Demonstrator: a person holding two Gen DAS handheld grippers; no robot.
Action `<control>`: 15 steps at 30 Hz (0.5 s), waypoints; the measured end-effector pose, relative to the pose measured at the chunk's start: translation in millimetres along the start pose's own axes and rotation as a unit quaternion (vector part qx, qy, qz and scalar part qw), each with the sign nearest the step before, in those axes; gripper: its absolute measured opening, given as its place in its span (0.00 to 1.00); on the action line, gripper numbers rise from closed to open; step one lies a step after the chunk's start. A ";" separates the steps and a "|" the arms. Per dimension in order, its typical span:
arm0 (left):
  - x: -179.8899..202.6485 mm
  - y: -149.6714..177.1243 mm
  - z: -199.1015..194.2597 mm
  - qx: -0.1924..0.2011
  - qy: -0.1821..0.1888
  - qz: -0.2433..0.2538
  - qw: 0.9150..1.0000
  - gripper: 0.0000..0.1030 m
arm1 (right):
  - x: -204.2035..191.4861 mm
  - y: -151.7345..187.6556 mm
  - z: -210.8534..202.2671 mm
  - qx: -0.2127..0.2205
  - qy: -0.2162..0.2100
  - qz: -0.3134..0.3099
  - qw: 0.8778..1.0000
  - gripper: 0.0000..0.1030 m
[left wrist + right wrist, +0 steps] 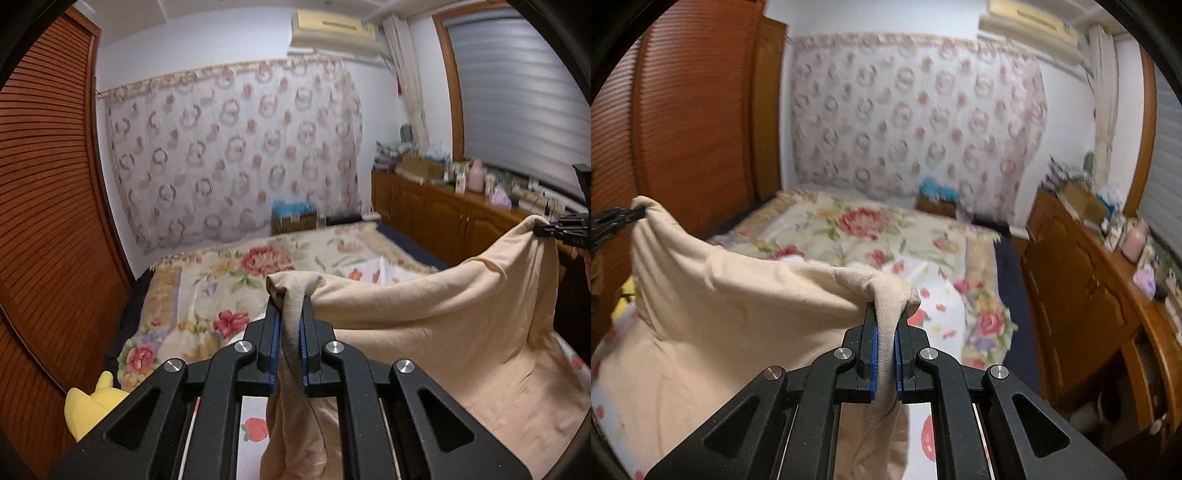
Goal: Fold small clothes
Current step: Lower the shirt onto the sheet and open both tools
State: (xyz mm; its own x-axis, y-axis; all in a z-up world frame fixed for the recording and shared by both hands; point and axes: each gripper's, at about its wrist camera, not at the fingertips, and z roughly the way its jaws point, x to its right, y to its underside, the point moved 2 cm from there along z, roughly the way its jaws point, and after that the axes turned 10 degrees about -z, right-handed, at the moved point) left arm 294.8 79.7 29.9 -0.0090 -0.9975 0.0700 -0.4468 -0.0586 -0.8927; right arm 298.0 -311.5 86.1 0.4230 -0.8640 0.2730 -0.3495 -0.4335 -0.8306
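A bed (207, 295) with a flowered cover carries the lower part of a beige cloth (424, 325), whose top edge hangs stretched between the left tool (290, 306) and the right tool (886, 314), each clamped tight on a bunched corner.

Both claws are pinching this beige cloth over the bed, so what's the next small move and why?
Probably lower both claws together and lay the beige cloth flat on the floral bedspread. The left claw and right claw each grip a bunched part of its top edge, and it sags between them above the bed, not yet spread for folding.
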 end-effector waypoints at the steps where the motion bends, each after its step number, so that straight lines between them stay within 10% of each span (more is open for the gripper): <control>1: 1.2 3.1 6.3 -0.009 0.000 -0.001 1.000 0.09 | 2.2 -3.3 8.8 -0.007 0.006 0.006 1.000 0.06; 9: 11.3 6.4 53.0 -0.061 -0.009 0.005 0.998 0.15 | -7.8 -37.9 41.4 -0.054 0.016 0.056 0.997 0.11; 11: 10.9 10.3 68.5 -0.114 0.012 -0.017 0.993 0.46 | -7.6 -43.9 35.3 -0.064 0.029 0.069 0.995 0.25; 15: 21.9 23.4 55.3 -0.112 0.018 0.003 0.993 0.68 | -22.6 -35.7 15.9 -0.058 0.020 0.068 0.996 0.37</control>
State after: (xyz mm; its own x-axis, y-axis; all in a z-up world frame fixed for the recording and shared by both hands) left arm 333.6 54.3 -14.1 -0.0425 -0.9954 0.0857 -0.6353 -0.0392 -0.7713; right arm 314.2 -272.4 101.8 0.3332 -0.9250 0.1824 -0.4958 -0.3364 -0.8007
